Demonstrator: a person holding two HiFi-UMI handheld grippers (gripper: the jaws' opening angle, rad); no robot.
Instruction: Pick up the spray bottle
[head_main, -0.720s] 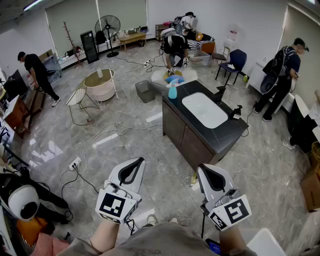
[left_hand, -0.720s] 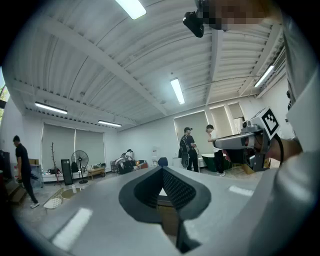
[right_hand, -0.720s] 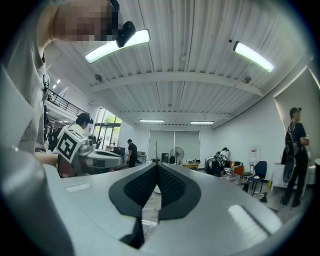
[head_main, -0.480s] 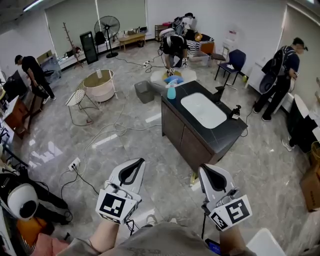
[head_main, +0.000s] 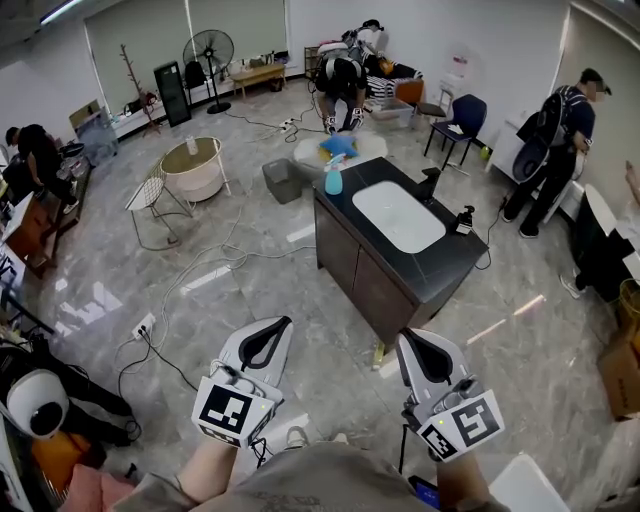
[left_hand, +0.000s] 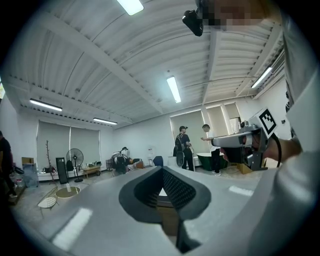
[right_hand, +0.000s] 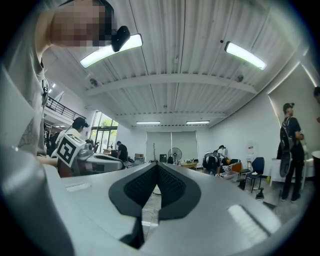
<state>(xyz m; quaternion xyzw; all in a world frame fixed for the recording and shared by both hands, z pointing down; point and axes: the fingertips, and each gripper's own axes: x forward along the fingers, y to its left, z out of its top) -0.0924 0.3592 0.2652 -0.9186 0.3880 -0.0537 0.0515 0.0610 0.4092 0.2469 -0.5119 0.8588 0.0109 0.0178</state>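
Observation:
The spray bottle (head_main: 333, 180) is pale blue and stands upright on the far corner of a dark cabinet counter (head_main: 440, 262) with a white sink (head_main: 399, 217), several steps ahead of me. My left gripper (head_main: 272, 326) and right gripper (head_main: 410, 340) are held low and near my body, far from the bottle, both pointing forward. Each has its jaws shut tip to tip with nothing between them. The left gripper view shows its own closed jaws (left_hand: 161, 171) and the right gripper view shows the same (right_hand: 157, 166); the bottle does not appear in either.
A grey bin (head_main: 281, 180) and a round side table (head_main: 196, 165) stand left of the counter. Cables and a power strip (head_main: 144, 325) lie on the floor at left. People stand at right (head_main: 558, 120), behind the counter (head_main: 342, 75) and far left (head_main: 35, 150). A blue chair (head_main: 464, 115) is at back right.
The head view has moved slightly, so the counter and bottle sit a little more to the left. The person at far left has walked further left. Both grippers stay shut.

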